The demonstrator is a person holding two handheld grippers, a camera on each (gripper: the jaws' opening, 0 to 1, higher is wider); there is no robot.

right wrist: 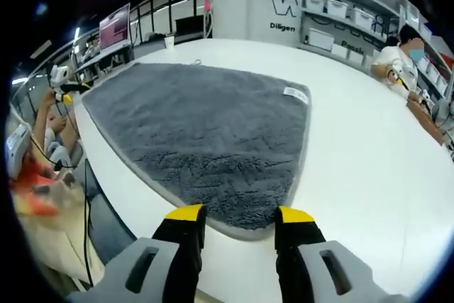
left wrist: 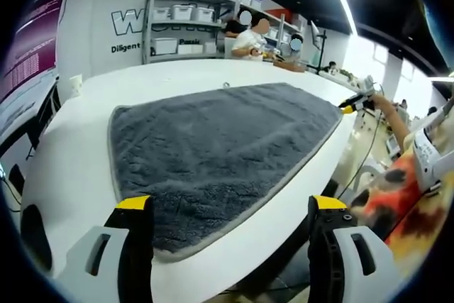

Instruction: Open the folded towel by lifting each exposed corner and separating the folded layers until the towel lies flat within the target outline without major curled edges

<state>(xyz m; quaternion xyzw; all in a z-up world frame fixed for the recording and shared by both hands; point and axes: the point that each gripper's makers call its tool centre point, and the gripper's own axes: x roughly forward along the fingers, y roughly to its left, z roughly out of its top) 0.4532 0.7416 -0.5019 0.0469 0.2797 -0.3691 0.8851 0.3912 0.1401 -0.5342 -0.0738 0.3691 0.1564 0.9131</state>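
Towel (left wrist: 220, 154) lies spread on the white table (left wrist: 71, 161), grey pile facing up, with a pale border around its edge. Left gripper (left wrist: 233, 207) is parted wide over the towel's near edge, holding nothing. Right gripper (right wrist: 240, 216) is also parted, its jaws either side of the towel's near corner; contact with the fabric cannot be confirmed. A small white label (right wrist: 296, 93) sits near the towel's far corner.
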